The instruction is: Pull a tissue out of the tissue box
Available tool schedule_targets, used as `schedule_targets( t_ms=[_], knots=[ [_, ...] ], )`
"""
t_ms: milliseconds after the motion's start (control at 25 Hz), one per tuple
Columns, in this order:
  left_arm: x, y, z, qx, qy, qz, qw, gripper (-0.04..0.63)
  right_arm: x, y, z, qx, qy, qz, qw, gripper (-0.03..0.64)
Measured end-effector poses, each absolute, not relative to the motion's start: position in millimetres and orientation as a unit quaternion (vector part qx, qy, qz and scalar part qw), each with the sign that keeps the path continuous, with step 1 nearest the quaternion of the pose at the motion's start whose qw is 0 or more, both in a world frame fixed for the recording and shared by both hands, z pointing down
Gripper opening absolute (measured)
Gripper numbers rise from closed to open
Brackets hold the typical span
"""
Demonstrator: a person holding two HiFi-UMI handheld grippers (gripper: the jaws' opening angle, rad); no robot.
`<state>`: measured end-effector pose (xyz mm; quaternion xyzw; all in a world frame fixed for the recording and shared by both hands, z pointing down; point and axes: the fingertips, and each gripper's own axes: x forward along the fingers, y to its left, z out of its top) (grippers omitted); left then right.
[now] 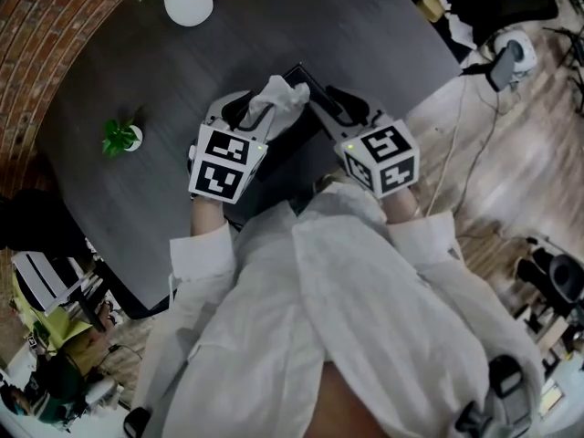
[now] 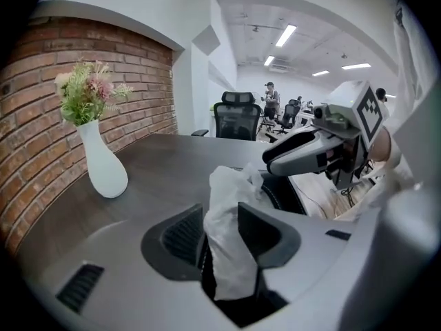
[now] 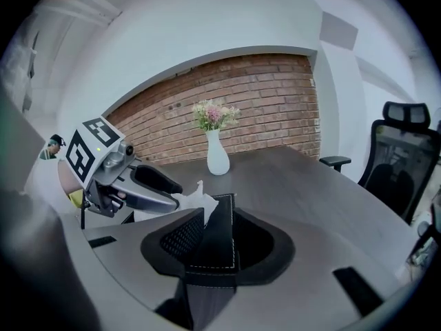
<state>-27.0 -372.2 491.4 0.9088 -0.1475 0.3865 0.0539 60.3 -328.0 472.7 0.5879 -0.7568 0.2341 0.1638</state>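
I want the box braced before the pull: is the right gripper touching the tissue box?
Touching. In the right gripper view, the right gripper has its jaws pressed on the tissue box.

I get soft, even indoor light. Ceiling strips [image 2: 285, 35] glare at the upper right of my left gripper view. Both gripper views bend and go black in the corners. The tissue [image 2: 231, 240], close to the lens, looks soft and washed out.

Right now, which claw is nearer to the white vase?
Left. The left claw, with the tissue between its jaws, sits on the vase's side; the right claw, gripping the black tissue box, lies farther off, beyond the left one.
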Motion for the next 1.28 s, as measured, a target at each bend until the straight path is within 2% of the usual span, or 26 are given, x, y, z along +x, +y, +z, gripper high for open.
schedule_targets(
  t_ms=[280,480,720,840,1280],
  knots=[
    [-26,-373,494,0.909,-0.141,0.39,0.039,0.141,65,-322,487,0.599,-0.739,0.24,0.196,0.109],
    [-23,-371,493,0.911,-0.136,0.388,0.026,0.139,69,-318,493,0.607,-0.732,0.247,0.184,0.109],
    [-19,-365,494,0.912,-0.131,0.389,0.009,0.1,70,-317,491,0.614,-0.727,0.243,0.191,0.109],
    [-20,-364,494,0.91,-0.133,0.392,0.007,0.045,69,-317,491,0.612,-0.727,0.245,0.192,0.109],
    [-16,-359,485,0.908,-0.154,0.388,0.037,0.012,75,-319,494,0.552,-0.764,0.256,0.213,0.109]
  ],
)
